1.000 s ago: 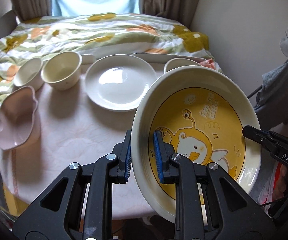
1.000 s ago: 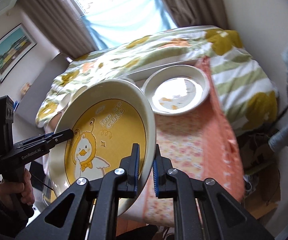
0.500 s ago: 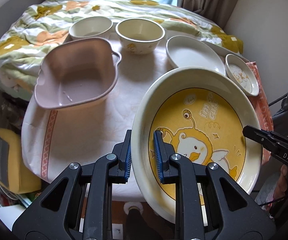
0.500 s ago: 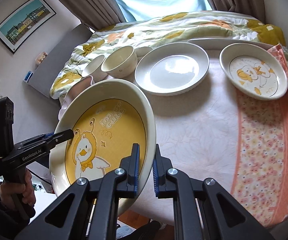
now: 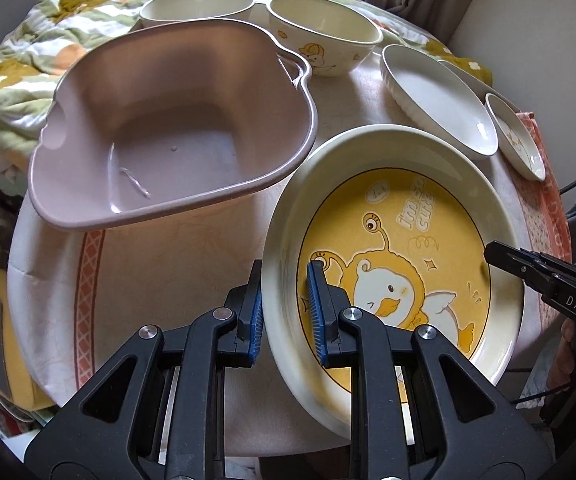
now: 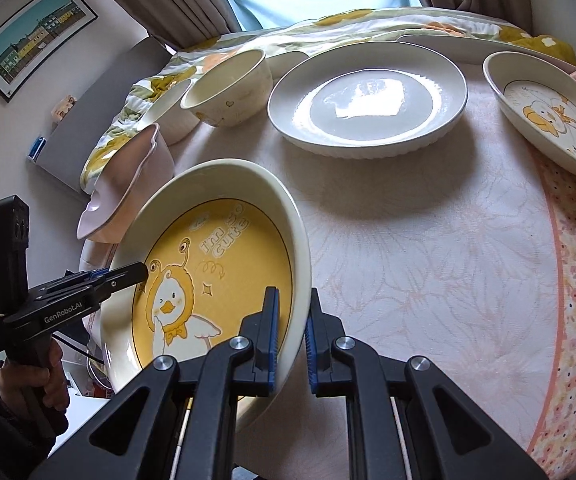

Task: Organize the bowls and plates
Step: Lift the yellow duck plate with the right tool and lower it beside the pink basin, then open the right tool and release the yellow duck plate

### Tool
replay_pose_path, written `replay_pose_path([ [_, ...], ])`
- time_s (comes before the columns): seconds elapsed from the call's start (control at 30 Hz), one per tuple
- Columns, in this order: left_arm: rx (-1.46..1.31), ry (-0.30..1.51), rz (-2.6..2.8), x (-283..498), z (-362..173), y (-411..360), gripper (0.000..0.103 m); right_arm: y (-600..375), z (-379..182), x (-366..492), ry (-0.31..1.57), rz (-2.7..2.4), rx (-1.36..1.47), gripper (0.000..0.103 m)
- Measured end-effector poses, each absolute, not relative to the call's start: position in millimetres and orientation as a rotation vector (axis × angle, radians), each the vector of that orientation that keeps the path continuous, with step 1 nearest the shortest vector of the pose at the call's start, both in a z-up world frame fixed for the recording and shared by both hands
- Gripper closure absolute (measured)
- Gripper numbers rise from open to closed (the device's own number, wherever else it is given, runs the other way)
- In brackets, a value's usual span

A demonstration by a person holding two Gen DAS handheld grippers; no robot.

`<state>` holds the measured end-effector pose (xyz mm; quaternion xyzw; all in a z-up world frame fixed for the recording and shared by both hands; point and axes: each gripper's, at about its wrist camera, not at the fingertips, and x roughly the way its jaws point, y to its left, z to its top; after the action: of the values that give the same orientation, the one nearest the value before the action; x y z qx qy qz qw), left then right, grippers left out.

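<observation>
A large cream plate with a yellow duck picture (image 5: 400, 248) is held between both grippers, tilted above the table's near edge; it also shows in the right wrist view (image 6: 215, 264). My left gripper (image 5: 285, 312) is shut on its left rim. My right gripper (image 6: 290, 332) is shut on its right rim. An empty pink basin (image 5: 167, 128) stands just left of the plate. Two cream bowls (image 5: 324, 36) (image 5: 195, 4) stand behind the basin. A plain white plate (image 6: 368, 100) and a small duck plate (image 6: 548, 116) lie at the back right.
The round table (image 6: 428, 260) has a pale floral cloth with an orange border. A flowered quilt (image 5: 19, 60) lies behind and to the left. A wall (image 5: 528, 20) stands at the right. A long white dish (image 6: 468, 44) lies behind the plates.
Both grippers have carried the duck plate lower and leftward, closer to the pink basin, which now looms large in the left wrist view. The grips have not changed.
</observation>
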<state>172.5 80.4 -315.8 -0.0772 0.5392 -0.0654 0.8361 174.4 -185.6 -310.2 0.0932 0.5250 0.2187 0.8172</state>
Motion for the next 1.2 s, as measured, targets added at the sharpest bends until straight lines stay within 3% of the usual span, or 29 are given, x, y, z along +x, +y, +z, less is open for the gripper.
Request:
replay_pose_path([
  [0.7, -0.071, 1.122, -0.132, 167.2, -314.0, 67.9, 0.085, -187.5, -317.2, 173.5, 1.133, 0.415, 0.218, 0.092],
  [0.77, -0.057, 1.136, -0.128, 167.6, -316.1, 66.1, 0.082, -187.8, -316.6, 173.3, 1.132, 0.409, 0.212, 0.092],
  [0.8, -0.055, 1.136, -0.134, 167.0, -316.6, 65.2, 0.076, -187.9, -316.8, 173.0, 1.13, 0.405, 0.208, 0.092],
  [0.87, -0.045, 1.145, -0.141, 166.5, -319.4, 62.5, 0.038, -188.1, -317.2, 172.4, 1.124, 0.401, 0.205, 0.082],
  [0.9, -0.04, 1.137, -0.134, 165.3, -319.6, 61.4, 0.006, -188.1, -317.4, 171.7, 1.122, 0.407, 0.208, 0.063],
  [0.93, -0.039, 1.113, -0.13, 162.8, -317.4, 61.1, 0.001, -188.0, -317.2, 170.8, 1.118, 0.413, 0.21, 0.033],
  [1.0, -0.042, 1.1, -0.132, 160.4, -315.5, 60.3, 0.001, -188.0, -315.3, 168.1, 1.101, 0.421, 0.208, 0.001],
  [1.2, -0.073, 1.124, -0.115, 154.0, -303.7, 62.7, 0.001, -189.7, -300.0, 158.9, 1.036, 0.409, 0.14, 0.001],
])
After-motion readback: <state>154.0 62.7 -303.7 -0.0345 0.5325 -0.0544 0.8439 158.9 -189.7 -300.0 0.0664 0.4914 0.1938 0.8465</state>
